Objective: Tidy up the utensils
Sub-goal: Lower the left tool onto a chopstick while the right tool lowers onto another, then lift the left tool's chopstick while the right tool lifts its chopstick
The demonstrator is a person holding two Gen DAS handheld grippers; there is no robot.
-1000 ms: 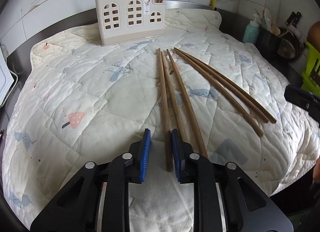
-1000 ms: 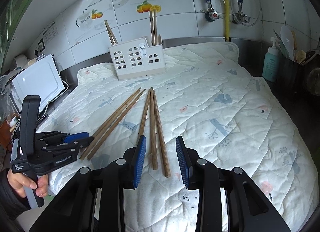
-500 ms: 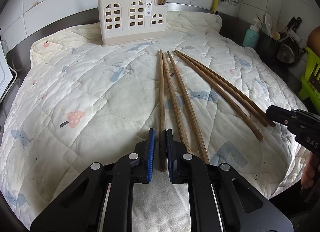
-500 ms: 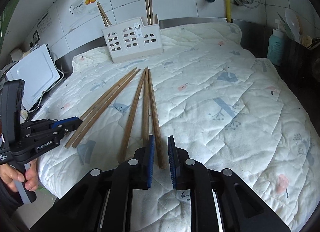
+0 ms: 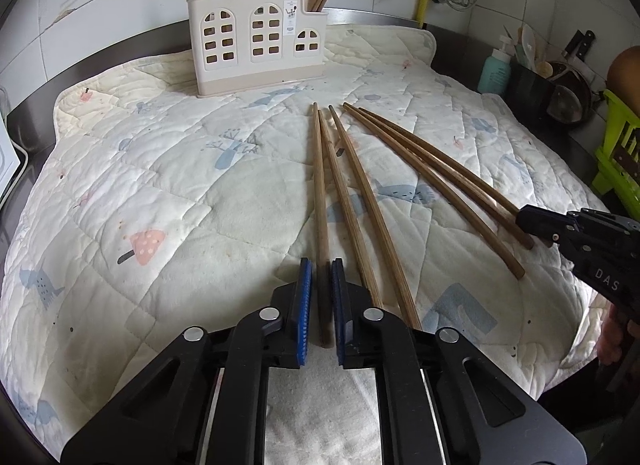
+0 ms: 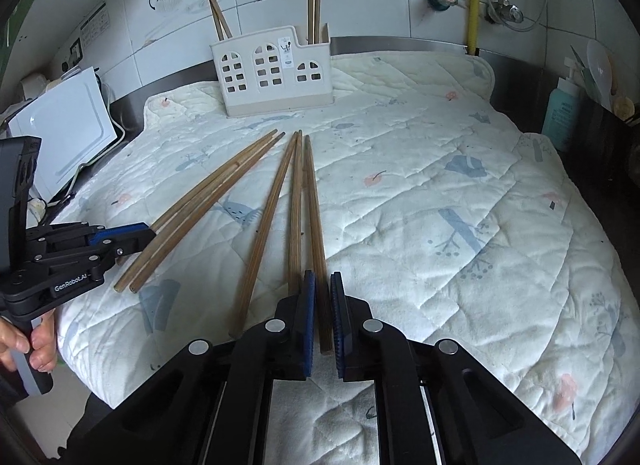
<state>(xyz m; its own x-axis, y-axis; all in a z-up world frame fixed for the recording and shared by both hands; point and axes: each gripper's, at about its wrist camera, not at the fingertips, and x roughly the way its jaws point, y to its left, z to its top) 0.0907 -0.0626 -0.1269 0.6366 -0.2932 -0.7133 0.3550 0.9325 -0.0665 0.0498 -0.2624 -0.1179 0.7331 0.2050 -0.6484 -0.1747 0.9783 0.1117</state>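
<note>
The step in hand is the pick-up, and both hands are working it at once. Nearest, the left gripper (image 5: 320, 297) is sitting low over the quilt (image 5: 180, 185) that is covering the worktop. Its jaws have just been closing and are now pinching the near end of the left chopstick (image 5: 320, 193), with almost no gap left. The right gripper (image 6: 322, 305) is doing the same. Its jaws have just been closing too, and they are clamping the near end of the right chopstick (image 6: 314, 205). Both sticks are lying flat on the quilt, not yet lifted.

Between the two, the loose chopsticks (image 5: 367, 201), three of them, are lying fanned out, with their far tips converging toward the holder (image 5: 256, 49). The holder is standing at the far edge of the quilt, near the tiled wall, and a few upright sticks (image 6: 314, 5) are already poking out of it.

The next move is probably calling for a lift clear of the neighbouring sticks. Each held stick would then be tipped upright, carried back to the holder, and lowered into an open compartment.
</note>
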